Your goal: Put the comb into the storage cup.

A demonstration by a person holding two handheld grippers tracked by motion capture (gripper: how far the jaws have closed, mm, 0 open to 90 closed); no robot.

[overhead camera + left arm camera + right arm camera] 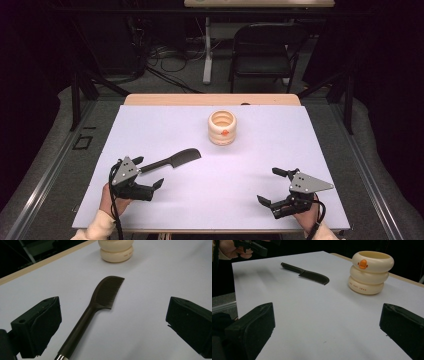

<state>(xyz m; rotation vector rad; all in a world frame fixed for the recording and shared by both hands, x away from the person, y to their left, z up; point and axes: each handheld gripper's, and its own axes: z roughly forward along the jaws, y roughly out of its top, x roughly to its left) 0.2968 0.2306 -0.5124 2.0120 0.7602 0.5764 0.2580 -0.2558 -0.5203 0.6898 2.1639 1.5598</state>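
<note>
Dark comb [105,293] lies flat on the white tabletop [260,165], teeth end toward the cream ringed cup [222,128], handle end toward you on the left. Cup stands upright, well apart from the comb, near the far middle of the tabletop; an orange mark shows on its side.

Your left hand-held gripper [148,172] sits at the comb's handle end, jaws spread wide. In the left gripper view the handle runs between them, touching neither.

Your right hand-held gripper [274,186] rests at the near right, jaws also wide apart, nothing between them. It is well apart from comb and cup.
</note>
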